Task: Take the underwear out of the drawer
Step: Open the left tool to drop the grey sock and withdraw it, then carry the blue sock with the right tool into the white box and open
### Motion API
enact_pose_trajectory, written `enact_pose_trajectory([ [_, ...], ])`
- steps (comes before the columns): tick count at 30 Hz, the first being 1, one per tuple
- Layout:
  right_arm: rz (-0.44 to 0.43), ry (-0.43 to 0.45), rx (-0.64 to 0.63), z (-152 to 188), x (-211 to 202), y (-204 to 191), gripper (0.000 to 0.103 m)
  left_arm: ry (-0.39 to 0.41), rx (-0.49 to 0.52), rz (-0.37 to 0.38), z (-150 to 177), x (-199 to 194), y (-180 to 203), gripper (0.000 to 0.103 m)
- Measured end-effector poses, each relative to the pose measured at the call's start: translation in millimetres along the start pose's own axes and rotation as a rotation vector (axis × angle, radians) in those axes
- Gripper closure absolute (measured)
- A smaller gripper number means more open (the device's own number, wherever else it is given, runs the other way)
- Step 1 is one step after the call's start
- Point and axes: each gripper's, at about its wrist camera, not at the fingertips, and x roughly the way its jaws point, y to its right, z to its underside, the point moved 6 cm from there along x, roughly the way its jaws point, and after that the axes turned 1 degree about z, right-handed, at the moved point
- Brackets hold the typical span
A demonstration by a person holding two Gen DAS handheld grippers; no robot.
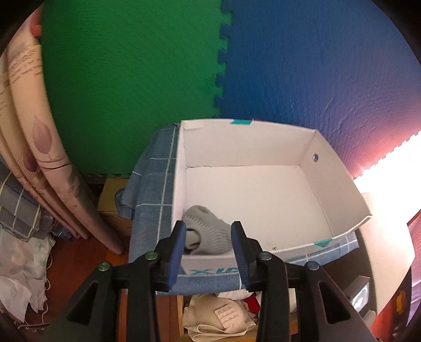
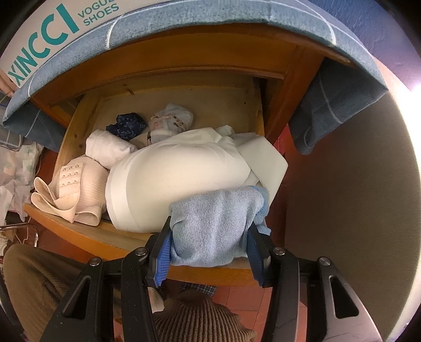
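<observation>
In the left wrist view my left gripper (image 1: 208, 236) is open above the near left corner of a white shoe box (image 1: 339, 163). A grey rolled garment (image 1: 205, 231) lies in that corner, seen between the fingers. In the right wrist view my right gripper (image 2: 210, 236) is shut on a light blue knitted garment (image 2: 215, 226) at the front edge of the open wooden drawer (image 2: 79, 231). The drawer holds a large white garment (image 2: 179, 171), a beige bra (image 2: 76, 189), a rolled white piece (image 2: 108, 147), a dark blue piece (image 2: 126, 123) and a pale patterned piece (image 2: 171, 118).
The box sits on a blue checked cloth (image 1: 150, 184) over the cabinet top, against green (image 1: 126, 79) and blue (image 1: 302, 65) foam mats. Rolled patterned mats (image 1: 39, 144) stand at the left. The box front and the cloth (image 2: 184, 18) overhang the drawer. My knees (image 2: 197, 315) are below.
</observation>
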Motion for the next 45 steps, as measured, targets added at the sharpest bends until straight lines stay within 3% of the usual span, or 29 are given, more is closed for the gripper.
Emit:
enact_pose_trajectory([
  [5,-0.008,0.031,-0.006,-0.2,-5.6,-0.8,0.057,0.065,-0.024,-0.059,14.8,-32.7,-22.7,0.057],
  [9,-0.016,0.057,-0.012,-2.5,-11.7,-1.7,0.057,0.091,-0.010,-0.141,45.0,-45.9,-41.5,0.052],
  [13,-0.022,0.060,-0.038,-3.3,-19.7,-6.9,0.057,0.044,-0.007,-0.184,84.6,-36.4,-54.0,0.051],
  [20,-0.035,0.090,-0.070,-10.0,-52.9,-18.1,0.057,-0.124,-0.100,-0.179,170.0,18.2,-63.2,0.051],
  [25,-0.037,0.150,-0.093,-24.9,-96.3,-21.5,0.057,-0.151,-0.104,-0.204,210.2,40.0,-56.0,0.051],
  [32,-0.061,0.249,-0.083,-51.1,-159.3,-19.3,0.057,-0.142,-0.081,-0.217,222.8,51.5,-49.4,0.051],
  [39,-0.068,0.383,-0.075,-98.7,-228.0,-17.0,0.056,-0.156,-0.105,-0.217,227.1,58.4,-52.9,0.051],
  [45,-0.045,0.419,-0.082,-139.0,-244.9,-18.6,0.056,-0.171,-0.183,-0.223,233.3,59.7,-68.2,0.051],
])
